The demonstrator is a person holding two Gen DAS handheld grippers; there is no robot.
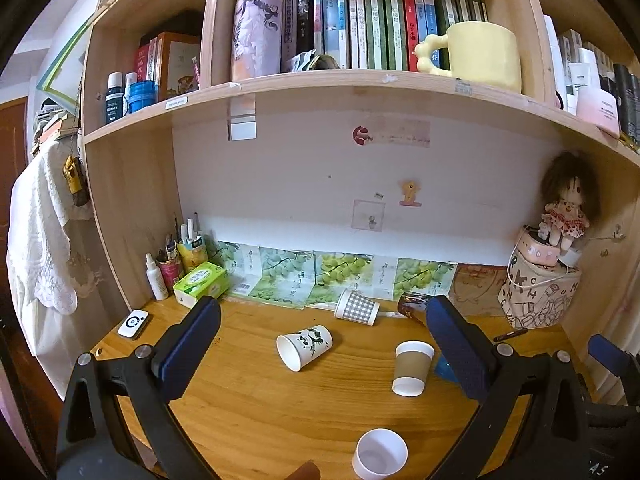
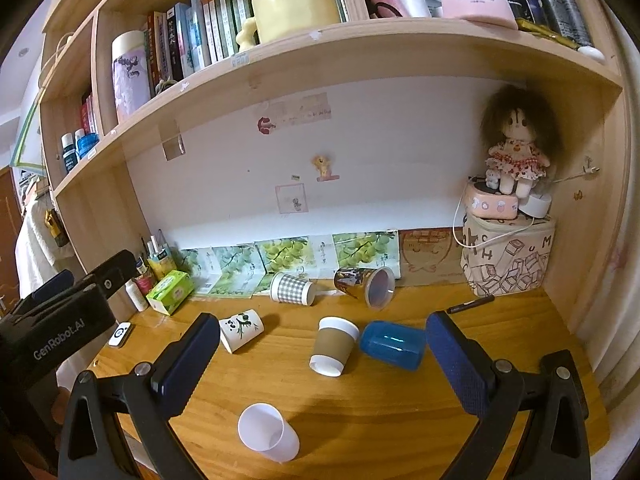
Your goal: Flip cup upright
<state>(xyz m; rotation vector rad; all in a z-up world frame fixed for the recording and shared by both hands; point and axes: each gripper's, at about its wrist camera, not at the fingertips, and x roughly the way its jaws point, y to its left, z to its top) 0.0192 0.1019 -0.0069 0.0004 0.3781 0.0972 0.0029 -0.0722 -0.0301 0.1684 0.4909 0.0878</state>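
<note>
Six cups lie tipped on the worktop (image 2: 400,420); none is upright yet. Both your grippers hover with fingers spread wide, grasping nothing: left gripper (image 1: 324,344), right gripper (image 2: 322,354).

Nearest: white plastic cup (image 2: 268,432), on its side at the front edge, mouth toward the cameras. Next: brown-sleeved cup (image 2: 334,346) between the right fingers, blue cup (image 2: 394,344) just beside it, panda cup (image 1: 306,346) between the left fingers. Farthest, near the back wall: checked cup (image 2: 292,288) and shiny cup (image 2: 366,282).

Judgement: take the brown-sleeved cup first. Close across the sleeve mid-body, lightly, since paper crushes. Lift clear of the blue cup before rotating, then set the base flat.
</note>
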